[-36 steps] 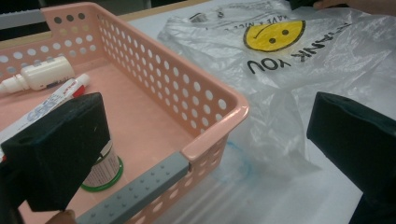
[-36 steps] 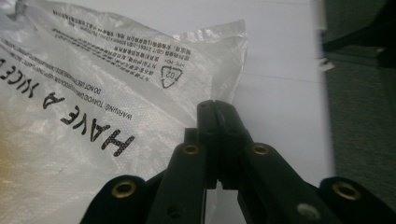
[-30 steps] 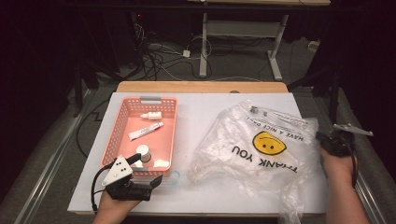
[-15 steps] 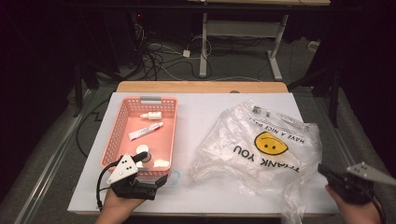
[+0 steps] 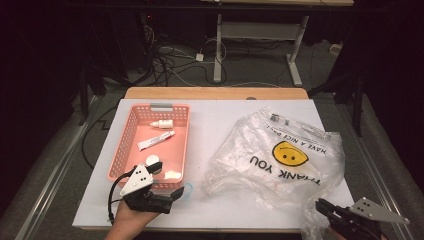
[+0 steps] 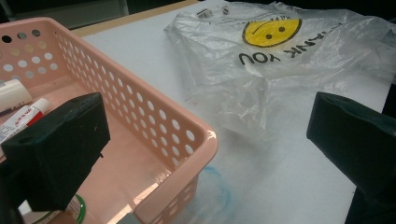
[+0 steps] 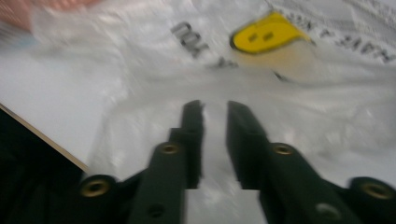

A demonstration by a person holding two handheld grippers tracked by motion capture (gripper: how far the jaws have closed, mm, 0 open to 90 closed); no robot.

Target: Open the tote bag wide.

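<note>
I see one thin, clear plastic bag (image 5: 280, 160), crumpled and glossy, lying flat on the right half of the white sheet (image 5: 220, 125); it bears a round yellow smiley and black "THANK YOU" lettering. My right gripper (image 5: 325, 207) sits at the table's near right corner, just at the bag's near edge; in the right gripper view its two black jaws, which have just been opening, stand a narrow gap apart with nothing between them, pointing across the film toward the smiley (image 7: 266, 32).

My left gripper (image 5: 177, 192) rests at the near end of one salmon-pink plastic basket (image 5: 131, 130), a rectangular tray with perforated walls and a rounded rim. Its jaws stand wide: in the left gripper view the basket's near corner (image 6: 205, 140) lies between them, untouched.

Inside the basket I count one small white dropper bottle (image 5: 161, 123), one white tube (image 5: 156, 141) with red print, one round white-capped jar (image 5: 153, 163), and one pale object at the near right corner that is too small to identify. A faint blue ring (image 6: 219, 191) marks the sheet beside the basket.

The white sheet covers a wooden table (image 5: 215, 93). Beyond it are a dark room, cables (image 5: 175, 60) on the grey floor, and the metal legs of a desk (image 5: 260, 45).
</note>
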